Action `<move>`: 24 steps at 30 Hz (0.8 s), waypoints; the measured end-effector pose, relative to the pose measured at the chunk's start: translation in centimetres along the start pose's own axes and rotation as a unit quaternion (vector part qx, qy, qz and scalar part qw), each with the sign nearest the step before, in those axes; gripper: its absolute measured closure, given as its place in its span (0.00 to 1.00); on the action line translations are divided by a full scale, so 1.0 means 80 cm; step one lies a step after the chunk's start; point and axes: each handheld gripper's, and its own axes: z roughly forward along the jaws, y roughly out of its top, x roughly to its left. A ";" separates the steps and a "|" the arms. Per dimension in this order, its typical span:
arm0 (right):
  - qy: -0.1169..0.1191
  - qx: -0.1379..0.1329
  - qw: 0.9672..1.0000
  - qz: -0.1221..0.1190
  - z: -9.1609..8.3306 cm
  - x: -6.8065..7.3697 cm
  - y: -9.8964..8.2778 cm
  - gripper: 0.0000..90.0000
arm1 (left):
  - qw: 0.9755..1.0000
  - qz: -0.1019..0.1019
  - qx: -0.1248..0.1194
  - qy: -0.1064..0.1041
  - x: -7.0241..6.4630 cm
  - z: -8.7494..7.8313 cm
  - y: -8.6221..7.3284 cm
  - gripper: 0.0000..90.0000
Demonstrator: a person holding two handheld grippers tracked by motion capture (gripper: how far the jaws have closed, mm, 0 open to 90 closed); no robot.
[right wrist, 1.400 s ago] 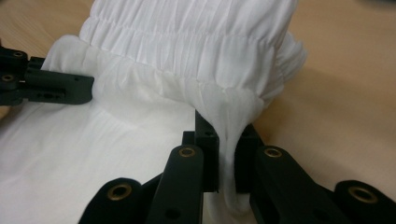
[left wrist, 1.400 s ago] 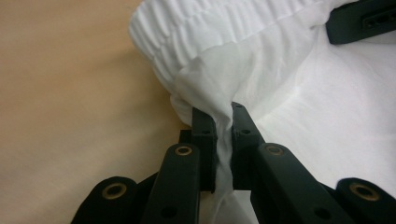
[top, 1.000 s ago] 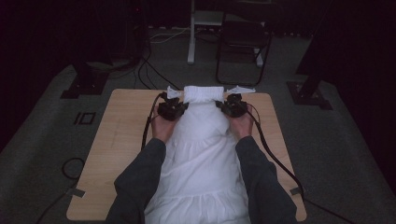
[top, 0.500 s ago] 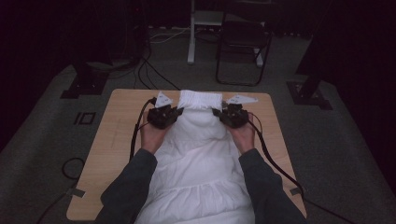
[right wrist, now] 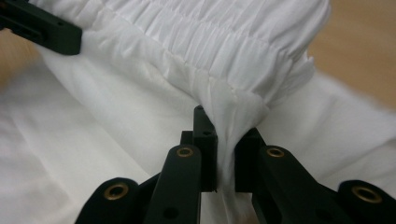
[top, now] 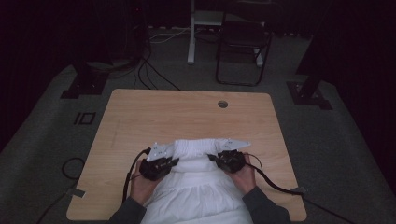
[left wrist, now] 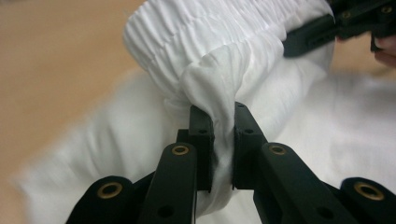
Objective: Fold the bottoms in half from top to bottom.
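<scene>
White garment (top: 198, 186) with a gathered, elastic-looking band (top: 196, 148), pinched at both ends of that band. Left tool (left wrist: 219, 140) clenched on a bunched fold of the cloth just below the gathers; fabric squeezed between its two black jaws, pads pressing on it. Right tool (right wrist: 224, 149) likewise clamped on a fold under the band's other end, cloth wedged tight in the narrow gap. In the left gripper view, the far tool's black jaw shows at the upper right, against the band. In the right gripper view, the other tool's jaw sits at the upper left.

From the high view: left tool (top: 159, 165) and right tool (top: 229, 161) sit level with each other, the band stretched between them. A hand (top: 142, 186) behind the left one, another hand (top: 245, 177) behind the right, dark sleeves coming in from the near edge. Garment lies on the wooden surface (top: 187, 112) at its near side, the rest of the cloth spread back toward the person and over the near edge. Cables trail off each tool. Beyond the surface, a dark chair (top: 243, 46) on grey floor.
</scene>
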 end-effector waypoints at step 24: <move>-0.049 0.100 0.994 -0.018 0.089 -0.049 0.002 0.92 | 0.993 0.004 0.107 0.050 0.045 0.094 0.024 0.90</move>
